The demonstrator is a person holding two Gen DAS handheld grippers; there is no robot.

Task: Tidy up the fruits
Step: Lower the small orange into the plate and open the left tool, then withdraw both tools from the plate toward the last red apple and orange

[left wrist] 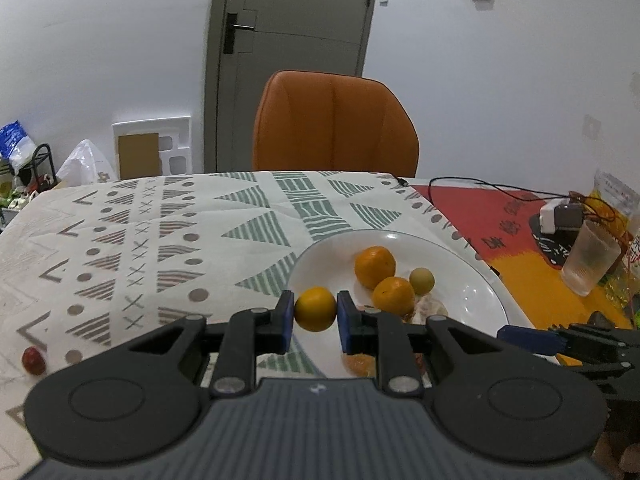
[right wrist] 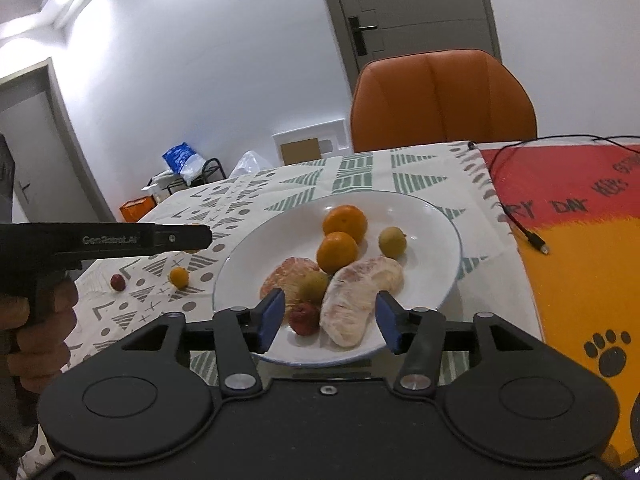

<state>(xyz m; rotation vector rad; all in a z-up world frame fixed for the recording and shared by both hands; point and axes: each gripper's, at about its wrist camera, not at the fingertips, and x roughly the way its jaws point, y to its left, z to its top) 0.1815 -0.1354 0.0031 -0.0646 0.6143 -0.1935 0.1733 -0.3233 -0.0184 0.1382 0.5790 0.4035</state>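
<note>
Gleaming yellow-orange round fruit [left wrist: 315, 309] pinched between blue-padded left gripper [left wrist: 313, 316] fingers [left wrist: 285, 316].

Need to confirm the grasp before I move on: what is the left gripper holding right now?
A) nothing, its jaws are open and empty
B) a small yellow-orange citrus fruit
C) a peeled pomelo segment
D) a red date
B: in the left wrist view the left gripper has both blue pads pressed against a small yellow-orange citrus fruit, beside the white plate.

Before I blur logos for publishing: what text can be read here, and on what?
"GenRobot.AI": on the left gripper body.
"DAY": on the red mat; the words around it are cut off or blurred.
Blue bag print: too small to read.
</note>
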